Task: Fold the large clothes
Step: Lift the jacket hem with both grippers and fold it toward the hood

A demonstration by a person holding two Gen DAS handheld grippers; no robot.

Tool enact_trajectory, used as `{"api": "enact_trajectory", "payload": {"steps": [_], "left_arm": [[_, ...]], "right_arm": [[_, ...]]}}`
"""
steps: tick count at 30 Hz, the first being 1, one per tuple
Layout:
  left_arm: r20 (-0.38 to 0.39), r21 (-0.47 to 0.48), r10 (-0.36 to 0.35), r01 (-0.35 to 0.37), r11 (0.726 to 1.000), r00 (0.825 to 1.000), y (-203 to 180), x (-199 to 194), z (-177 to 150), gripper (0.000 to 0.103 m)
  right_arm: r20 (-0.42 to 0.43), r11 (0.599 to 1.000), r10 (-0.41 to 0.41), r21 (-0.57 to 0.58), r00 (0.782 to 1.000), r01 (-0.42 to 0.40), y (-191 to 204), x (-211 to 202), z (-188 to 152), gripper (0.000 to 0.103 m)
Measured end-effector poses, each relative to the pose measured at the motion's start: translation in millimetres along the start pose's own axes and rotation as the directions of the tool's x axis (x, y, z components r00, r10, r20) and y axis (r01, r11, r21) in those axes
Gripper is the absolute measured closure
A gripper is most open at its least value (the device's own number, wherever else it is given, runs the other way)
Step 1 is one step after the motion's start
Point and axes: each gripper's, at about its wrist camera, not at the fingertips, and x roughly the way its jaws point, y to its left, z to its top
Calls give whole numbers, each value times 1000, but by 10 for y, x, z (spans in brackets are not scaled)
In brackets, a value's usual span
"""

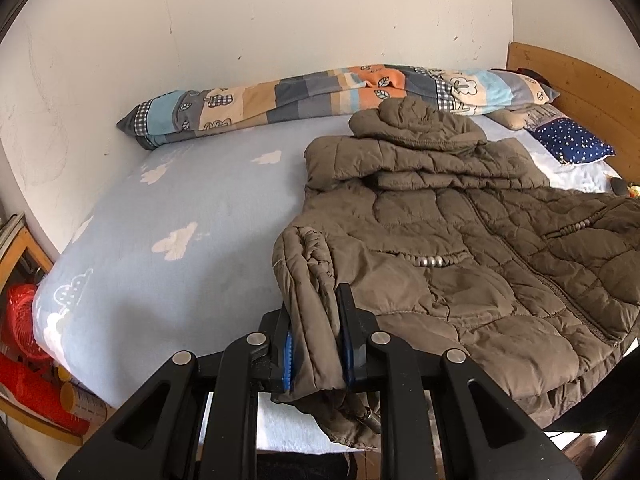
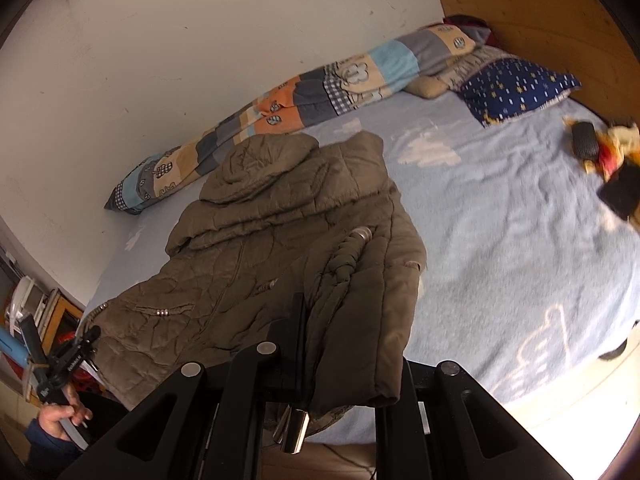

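Olive-brown quilted hooded jacket spread on cloud-print blue bed; left gripper, right gripper fingers clamped on hem corners. Risk: thick padding slips out mid-lift, fold skews

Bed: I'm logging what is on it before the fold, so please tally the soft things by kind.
Jackets: 1, brown jacket, both bottom corners clamped by the left gripper and right gripper
Rolled quilts: 1, patchwork quilt
Pillows: 1, starred navy pillow
Total: 3
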Motion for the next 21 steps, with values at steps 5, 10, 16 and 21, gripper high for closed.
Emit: {"api": "enact_trajectory", "payload": {"steps": [5,10,16,21], "left_arm": [[25,-4,-11,11,1000,1000,16,-22,170,85],[54,-13,-22,23,1000,998,63,-41,351,85],[77,-16,-29,31,999,997,60,-3,604,85],[100,2,-29,29,1000,995,-46,31,788,85]], "right_arm": [[31,999,31,19,999,-32,23,-43,208,90],[40,1000,23,-4,999,-23,177,-80,377,90],[53,999,34,-18,998,-33,372,-80,515,90],[60,998,51,-30,997,-49,516,-29,660,90]]}}
